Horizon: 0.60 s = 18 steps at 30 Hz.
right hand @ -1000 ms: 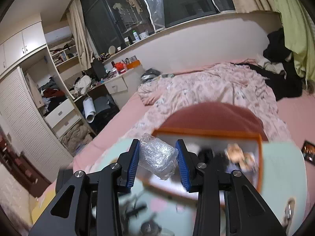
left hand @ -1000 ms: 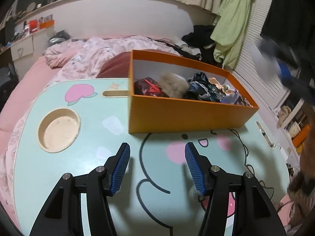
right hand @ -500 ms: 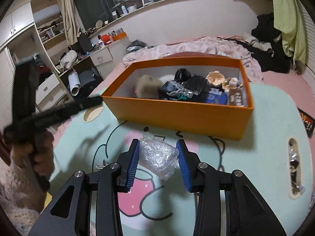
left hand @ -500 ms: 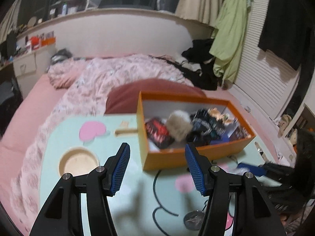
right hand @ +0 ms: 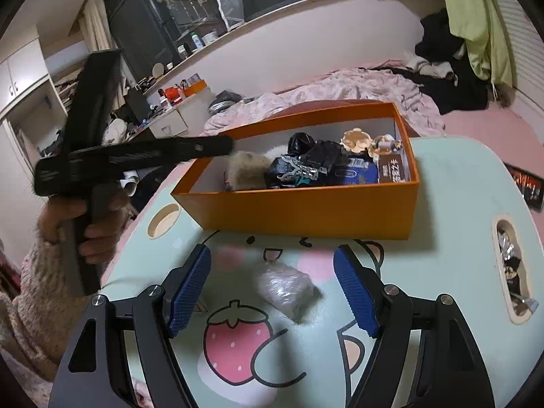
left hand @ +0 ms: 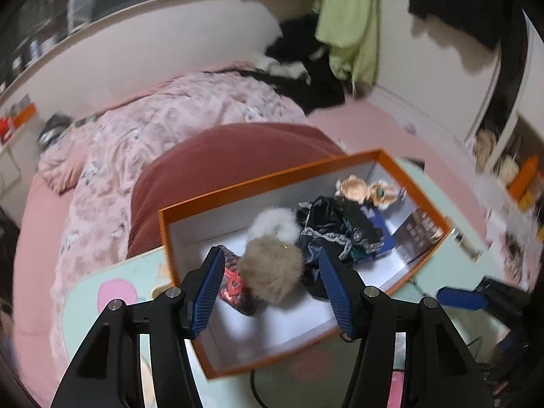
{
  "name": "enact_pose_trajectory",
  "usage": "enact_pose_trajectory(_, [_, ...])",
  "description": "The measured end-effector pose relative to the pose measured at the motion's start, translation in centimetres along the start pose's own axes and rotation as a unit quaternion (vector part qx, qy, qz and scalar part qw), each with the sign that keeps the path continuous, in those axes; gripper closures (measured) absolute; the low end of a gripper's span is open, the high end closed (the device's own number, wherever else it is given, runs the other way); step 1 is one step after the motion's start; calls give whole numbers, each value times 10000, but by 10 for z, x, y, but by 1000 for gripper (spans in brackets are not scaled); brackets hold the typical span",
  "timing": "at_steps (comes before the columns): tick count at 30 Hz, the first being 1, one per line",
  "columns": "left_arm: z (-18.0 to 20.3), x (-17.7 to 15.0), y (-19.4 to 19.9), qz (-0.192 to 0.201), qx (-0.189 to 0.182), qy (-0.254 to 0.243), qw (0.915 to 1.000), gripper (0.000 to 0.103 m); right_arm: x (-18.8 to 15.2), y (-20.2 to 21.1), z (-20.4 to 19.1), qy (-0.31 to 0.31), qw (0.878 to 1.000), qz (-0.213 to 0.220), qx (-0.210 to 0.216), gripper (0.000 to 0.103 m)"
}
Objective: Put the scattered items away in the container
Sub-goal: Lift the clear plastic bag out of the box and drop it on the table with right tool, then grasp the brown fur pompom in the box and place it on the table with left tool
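An orange box stands on the mint cartoon table, holding a beige pom-pom, dark crumpled packets and small figures. In front of it a crumpled clear plastic bundle lies on the table between the fingers of my right gripper. Its jaws are opening and the pads stand clear of the bundle. My left gripper hovers open above the box's left end with nothing held. In the right wrist view a hand holds the left gripper, its tip at the box's left rim.
The table has a round cup hole at the left and a slot with wrappers at the right. Behind the box lie a dark red cushion and a pink quilt. The right gripper's blue pad shows low right.
My right gripper came down to the table in front of the box and opened, leaving the plastic bundle on the table. My left gripper rose and moved over the box's left end.
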<state>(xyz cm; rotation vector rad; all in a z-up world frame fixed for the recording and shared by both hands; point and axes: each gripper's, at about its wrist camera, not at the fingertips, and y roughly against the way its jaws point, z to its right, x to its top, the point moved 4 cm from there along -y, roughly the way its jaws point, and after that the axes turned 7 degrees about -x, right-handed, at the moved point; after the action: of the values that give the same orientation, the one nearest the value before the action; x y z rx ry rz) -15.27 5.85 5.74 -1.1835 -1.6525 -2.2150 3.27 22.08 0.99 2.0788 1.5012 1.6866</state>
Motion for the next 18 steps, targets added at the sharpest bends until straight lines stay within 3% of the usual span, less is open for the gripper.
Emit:
enact_pose_trajectory(3, [-2, 0, -16, -396, -129, -27, 9991, 48, -1, -1, 1, -29, 10000, -5, 3, 28])
enact_pose_trajectory(7, [-5, -4, -34, -750, -104, -157, 9970, 63, 0, -3, 2, -68, 10000, -25, 36, 28])
enact_pose_trajectory(12, [-9, -3, -32, -554, -66, -162, 9983, 71, -2, -7, 4, -125, 9999, -102, 60, 28])
enact_pose_trajectory(13, [-10, -2, -28, -427, -109, -123, 9990, 75, -2, -8, 5, -150, 9998, -122, 69, 28])
enact_pose_trajectory(18, [-18, 10, 2, 168, -210, 126, 9996, 75, -5, -11, 5, -225, 9995, -183, 80, 28])
